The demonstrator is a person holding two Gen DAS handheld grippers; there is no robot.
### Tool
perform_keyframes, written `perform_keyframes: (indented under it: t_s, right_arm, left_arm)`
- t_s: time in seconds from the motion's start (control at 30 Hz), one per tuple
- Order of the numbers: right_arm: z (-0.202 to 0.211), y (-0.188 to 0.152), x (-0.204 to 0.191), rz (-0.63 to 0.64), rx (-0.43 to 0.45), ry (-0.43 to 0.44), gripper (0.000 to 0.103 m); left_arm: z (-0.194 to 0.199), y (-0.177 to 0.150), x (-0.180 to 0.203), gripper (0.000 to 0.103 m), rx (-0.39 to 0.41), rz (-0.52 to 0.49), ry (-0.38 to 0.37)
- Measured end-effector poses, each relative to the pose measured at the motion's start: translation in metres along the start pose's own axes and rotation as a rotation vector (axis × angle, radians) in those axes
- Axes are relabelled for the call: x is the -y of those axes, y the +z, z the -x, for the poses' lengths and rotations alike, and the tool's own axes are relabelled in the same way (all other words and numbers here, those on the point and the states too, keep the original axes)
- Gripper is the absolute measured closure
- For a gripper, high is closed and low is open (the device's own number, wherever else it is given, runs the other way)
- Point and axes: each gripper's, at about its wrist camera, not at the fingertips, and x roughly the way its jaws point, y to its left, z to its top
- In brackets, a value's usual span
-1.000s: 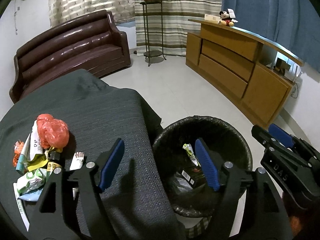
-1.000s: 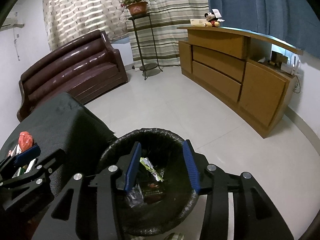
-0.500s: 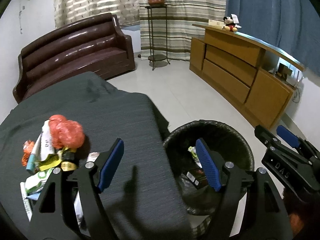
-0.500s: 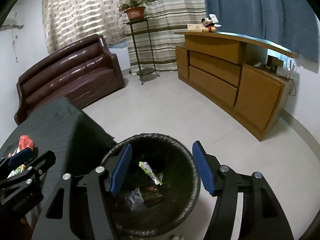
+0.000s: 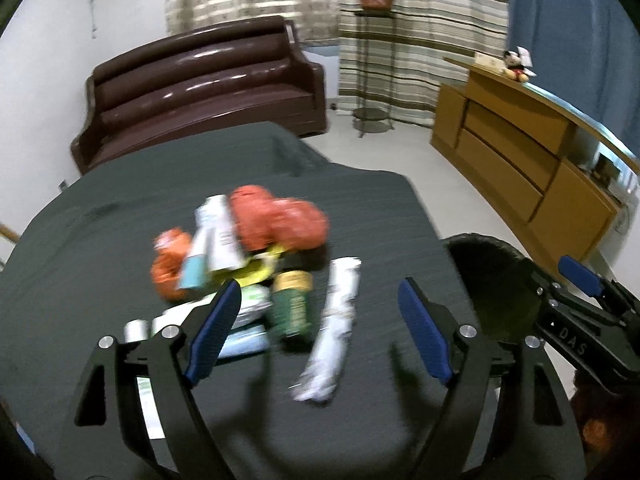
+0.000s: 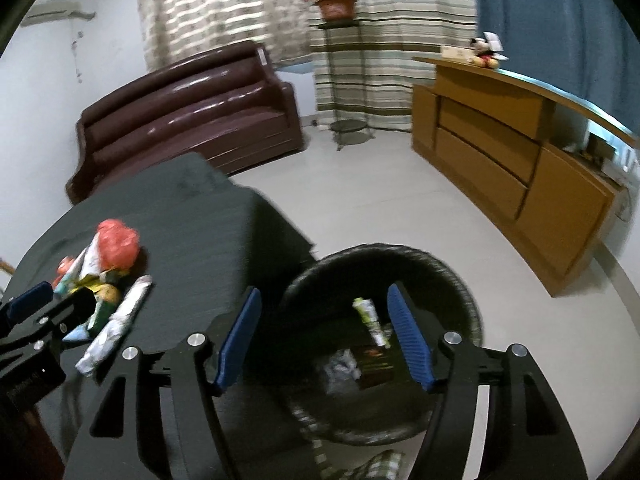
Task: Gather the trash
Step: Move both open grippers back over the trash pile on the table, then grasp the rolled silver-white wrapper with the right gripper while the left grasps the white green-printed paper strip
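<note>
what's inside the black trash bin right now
In the trash bin lie a green and white wrapper, a dark packet and crumpled clear plastic. The right claw, open, and the near wall hide the rest of the bottom.

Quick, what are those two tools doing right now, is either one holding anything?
Left tool: open, holding nothing, above the trash pile.
Right tool: open, holding nothing, over the bin.

Home living room, sofa, curtains
</note>
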Motion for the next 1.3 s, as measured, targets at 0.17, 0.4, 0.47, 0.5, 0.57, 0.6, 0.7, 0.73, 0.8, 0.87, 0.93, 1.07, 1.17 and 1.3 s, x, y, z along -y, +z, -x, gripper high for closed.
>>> perform_keyframes:
  t_s: [0.17, 0.4, 0.47, 0.5, 0.57, 0.6, 0.7, 0.73, 0.8, 0.87, 0.93, 1.07, 1.17, 1.3]
  right_arm:
    - [0.002, -0.002, -0.029, 0.047, -0.006, 0.042, 0.039]
    - [0.003, -0.005, -0.072, 0.1, -0.025, 0.1, 0.039]
    - [0.002, -0.005, -0.084, 0.115, -0.034, 0.117, 0.039]
    - [0.0, -0.005, -0.091, 0.125, -0.041, 0.124, 0.039]
    - [0.0, -0.01, -0.105, 0.138, -0.053, 0.131, 0.039]
    - [-0.001, -0.011, -0.112, 0.147, -0.063, 0.136, 0.039]
    - [-0.005, -0.016, -0.127, 0.177, -0.085, 0.134, 0.039]
    - [-0.006, -0.018, -0.13, 0.185, -0.091, 0.132, 0.039]
    - [-0.011, -0.02, -0.138, 0.202, -0.113, 0.122, 0.039]
    - [-0.014, -0.024, -0.143, 0.212, -0.132, 0.108, 0.039]
    - [-0.018, -0.027, -0.145, 0.221, -0.154, 0.094, 0.039]
    - [-0.022, -0.032, -0.146, 0.227, -0.187, 0.088, 0.045]
    - [-0.021, -0.032, -0.144, 0.226, -0.187, 0.085, 0.057]
    - [-0.021, -0.031, -0.14, 0.22, -0.189, 0.097, 0.075]
  left_arm:
    - [0.013, -0.008, -0.039, 0.024, 0.001, 0.051, 0.05]
    - [0.024, -0.025, -0.089, 0.023, -0.017, 0.118, 0.12]
    - [0.024, -0.032, -0.103, 0.023, -0.027, 0.135, 0.134]
    - [0.024, -0.033, -0.107, 0.023, -0.031, 0.14, 0.137]
    - [0.024, -0.039, -0.116, 0.023, -0.044, 0.151, 0.143]
    - [0.023, -0.041, -0.12, 0.023, -0.05, 0.156, 0.144]
    - [0.021, -0.046, -0.127, 0.023, -0.064, 0.16, 0.147]
    - [0.021, -0.048, -0.128, 0.023, -0.068, 0.161, 0.147]
    - [0.02, -0.052, -0.132, 0.023, -0.076, 0.165, 0.14]
    - [0.018, -0.054, -0.133, 0.023, -0.086, 0.169, 0.133]
    - [0.016, -0.055, -0.134, 0.023, -0.093, 0.173, 0.128]
    - [0.013, -0.056, -0.138, 0.023, -0.102, 0.187, 0.122]
    - [0.011, -0.057, -0.14, 0.023, -0.109, 0.196, 0.122]
    - [0.007, -0.057, -0.142, 0.023, -0.123, 0.21, 0.118]
